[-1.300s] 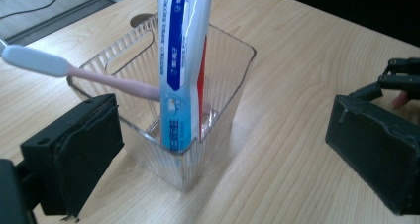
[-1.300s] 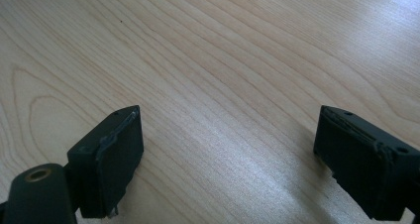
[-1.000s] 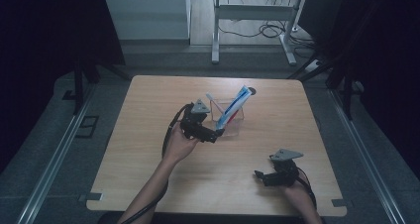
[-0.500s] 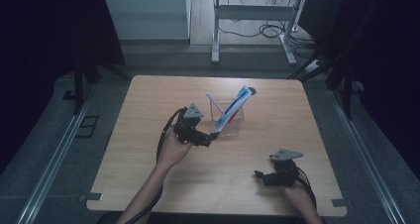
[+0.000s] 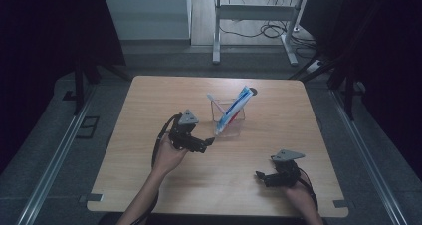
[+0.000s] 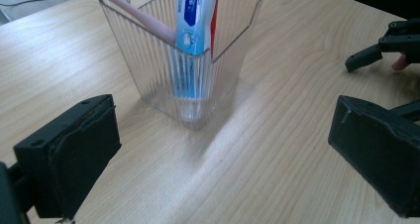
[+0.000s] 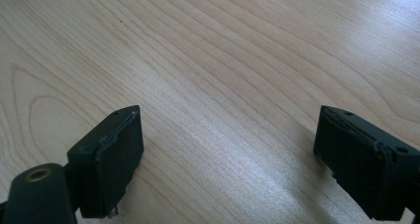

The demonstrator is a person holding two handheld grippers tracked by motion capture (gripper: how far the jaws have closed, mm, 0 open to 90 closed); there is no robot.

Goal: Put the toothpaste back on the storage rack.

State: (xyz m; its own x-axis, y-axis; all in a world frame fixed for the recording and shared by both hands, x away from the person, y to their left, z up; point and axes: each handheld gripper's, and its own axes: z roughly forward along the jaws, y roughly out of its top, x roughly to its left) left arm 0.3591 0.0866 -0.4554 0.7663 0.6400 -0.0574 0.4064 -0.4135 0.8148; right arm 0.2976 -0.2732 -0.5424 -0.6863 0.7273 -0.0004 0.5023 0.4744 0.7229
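Note:
A clear ribbed plastic cup (image 5: 228,119) (image 6: 184,60) stands near the middle of the wooden table (image 5: 149,95). A blue and white toothpaste tube (image 5: 237,105) (image 6: 197,13) and a pink toothbrush (image 5: 217,105) (image 6: 141,17) lean inside it. My left gripper (image 5: 208,143) (image 6: 223,157) hovers just in front and left of the cup, open, with bare table between its jaws. My right gripper (image 5: 260,177) (image 7: 228,159) rests low near the front right of the table, open over bare wood; its jaws also show in the left gripper view (image 6: 371,53).
A small dark round mark (image 5: 252,91) sits on the table behind the cup. Beyond the far edge stand a metal desk frame (image 5: 254,16) and floor cables (image 5: 271,31). Rails (image 5: 54,155) run along both sides of the table.
My left gripper has drawn back from the cup toward the front left and sunk a little. The right gripper has stayed put.

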